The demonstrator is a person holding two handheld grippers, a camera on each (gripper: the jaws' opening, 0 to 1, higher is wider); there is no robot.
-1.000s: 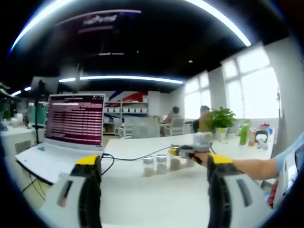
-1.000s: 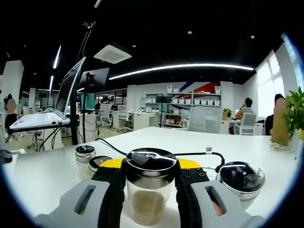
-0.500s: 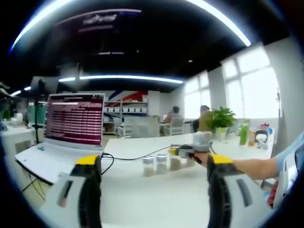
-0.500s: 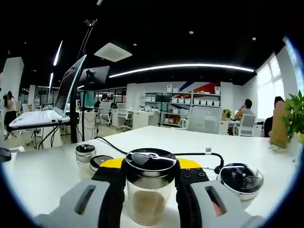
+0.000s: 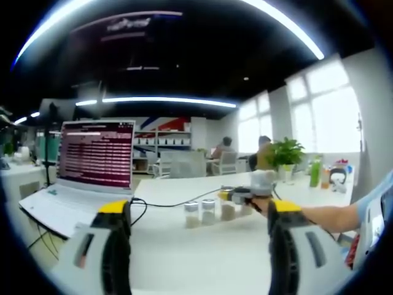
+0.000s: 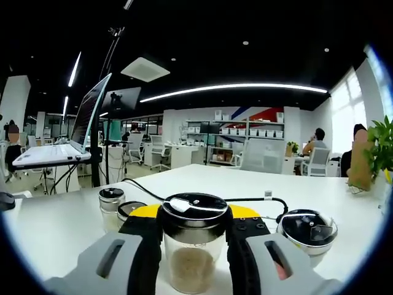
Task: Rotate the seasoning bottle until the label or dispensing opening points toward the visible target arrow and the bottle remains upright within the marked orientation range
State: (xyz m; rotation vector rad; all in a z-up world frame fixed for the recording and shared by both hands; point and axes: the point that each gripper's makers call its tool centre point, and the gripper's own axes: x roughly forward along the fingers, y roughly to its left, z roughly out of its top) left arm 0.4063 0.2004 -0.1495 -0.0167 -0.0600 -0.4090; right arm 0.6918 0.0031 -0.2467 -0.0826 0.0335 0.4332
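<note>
While the right claw (image 6: 195, 246) clamps the seasoning bottle (image 6: 194, 249) at mid-body, the left claw (image 5: 199, 243) hangs spread and empty (clear, rigid-looking walls probably slip under a loose grip).

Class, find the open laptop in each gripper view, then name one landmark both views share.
Left gripper view: the laptop sits left of centre, screen facing the camera.
Right gripper view: the laptop is at the far left, seen edge-on.
Shared landmark: the black cable lying across the white table.

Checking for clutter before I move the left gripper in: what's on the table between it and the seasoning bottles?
In the left gripper view, bare white table lies between the left gripper and the seasoning bottles; a black cable runs off to one side.
</note>
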